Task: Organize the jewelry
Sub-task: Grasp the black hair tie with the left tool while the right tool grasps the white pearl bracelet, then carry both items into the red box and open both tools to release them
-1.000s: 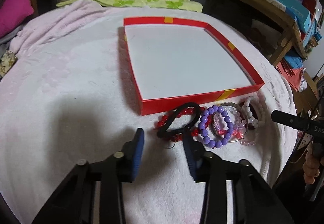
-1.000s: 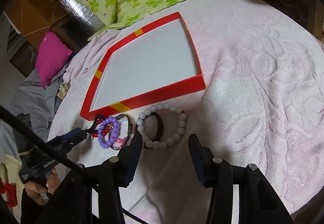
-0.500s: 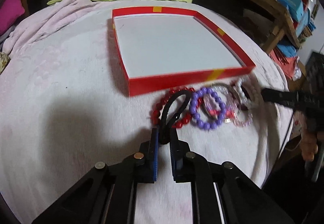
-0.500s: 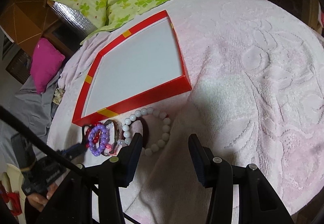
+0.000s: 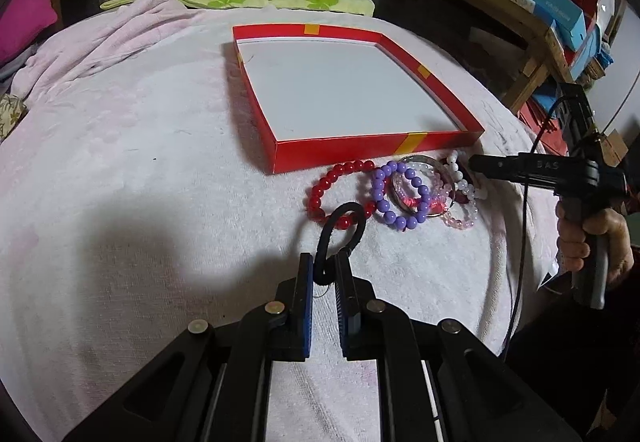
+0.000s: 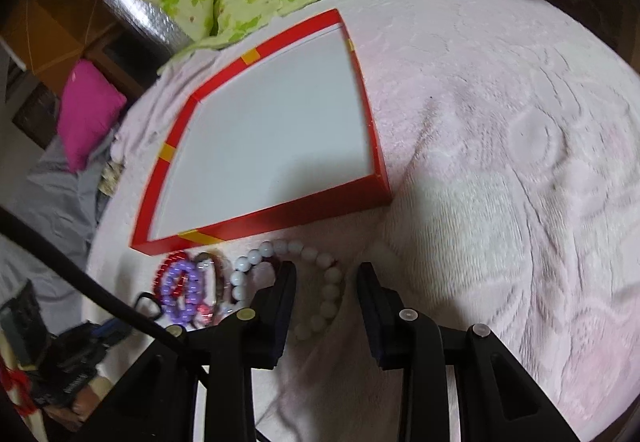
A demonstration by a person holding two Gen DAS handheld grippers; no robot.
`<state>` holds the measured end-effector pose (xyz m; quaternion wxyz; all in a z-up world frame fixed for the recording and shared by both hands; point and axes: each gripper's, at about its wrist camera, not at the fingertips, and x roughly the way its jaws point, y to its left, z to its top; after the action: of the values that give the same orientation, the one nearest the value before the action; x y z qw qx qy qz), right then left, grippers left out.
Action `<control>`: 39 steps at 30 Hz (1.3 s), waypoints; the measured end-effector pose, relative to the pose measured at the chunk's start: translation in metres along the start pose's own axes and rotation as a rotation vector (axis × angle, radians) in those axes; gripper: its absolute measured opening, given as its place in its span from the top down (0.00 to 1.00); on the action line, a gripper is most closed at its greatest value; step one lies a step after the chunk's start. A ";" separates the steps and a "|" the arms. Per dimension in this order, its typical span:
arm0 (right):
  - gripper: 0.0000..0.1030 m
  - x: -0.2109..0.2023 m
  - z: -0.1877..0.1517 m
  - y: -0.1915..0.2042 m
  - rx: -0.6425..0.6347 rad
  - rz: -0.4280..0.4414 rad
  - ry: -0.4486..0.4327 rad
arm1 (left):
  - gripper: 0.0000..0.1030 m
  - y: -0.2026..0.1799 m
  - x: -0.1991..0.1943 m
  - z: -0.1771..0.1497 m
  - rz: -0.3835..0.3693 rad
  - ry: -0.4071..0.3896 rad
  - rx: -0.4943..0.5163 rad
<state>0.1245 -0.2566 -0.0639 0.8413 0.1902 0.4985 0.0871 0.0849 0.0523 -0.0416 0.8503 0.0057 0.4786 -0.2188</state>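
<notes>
Lifted black loop (image 5: pixel 338 238) between (probably clamped) jaws.

The left gripper (image 5: pixel 324 274) is matte black plastic, its linkage arms pinned with round silver screws, and each finger wears a ribbed blue pad. The right gripper (image 6: pixel 326 278) matches it, with dark pads. A black cable trails beside its grey handle, gripped by a bare-skinned hand (image 5: pixel 588 238).

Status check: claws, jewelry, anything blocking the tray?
Left claw shut on black band. Right claw open over white bracelet. Red tray unobstructed.
</notes>
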 end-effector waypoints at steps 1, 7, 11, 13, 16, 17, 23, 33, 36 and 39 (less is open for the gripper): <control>0.67 0.001 0.001 0.004 -0.029 -0.014 -0.006 | 0.90 -0.001 0.000 0.001 0.000 -0.002 0.003; 0.93 -0.009 -0.003 0.012 -0.121 -0.101 -0.053 | 0.90 -0.004 -0.011 0.007 -0.020 -0.045 0.008; 0.93 -0.030 -0.003 0.013 -0.114 -0.063 -0.110 | 0.90 -0.014 -0.021 0.015 -0.044 -0.086 0.022; 0.93 -0.039 -0.003 0.014 -0.108 -0.042 -0.127 | 0.90 -0.022 -0.028 0.019 -0.052 -0.113 0.039; 0.93 -0.054 -0.006 0.018 -0.108 -0.008 -0.169 | 0.90 -0.026 -0.035 0.025 -0.064 -0.150 0.037; 0.93 -0.059 -0.006 0.018 -0.102 0.007 -0.185 | 0.90 -0.026 -0.037 0.029 -0.060 -0.163 0.032; 0.93 -0.073 0.001 0.019 -0.064 0.052 -0.254 | 0.90 -0.021 -0.023 0.052 -0.006 -0.202 -0.009; 0.96 -0.074 0.029 0.034 -0.036 0.135 -0.326 | 0.89 -0.004 0.027 0.083 0.067 -0.165 -0.069; 0.96 -0.061 0.043 0.037 -0.023 0.135 -0.312 | 0.89 -0.004 0.042 0.085 0.092 -0.134 -0.083; 0.96 -0.047 0.053 0.034 -0.008 0.111 -0.272 | 0.88 -0.006 0.048 0.084 0.090 -0.111 -0.083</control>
<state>0.1487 -0.2541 0.0108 0.8958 0.2241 0.3681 0.1090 0.1727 0.0107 -0.0342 0.8841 -0.0201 0.4385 -0.1604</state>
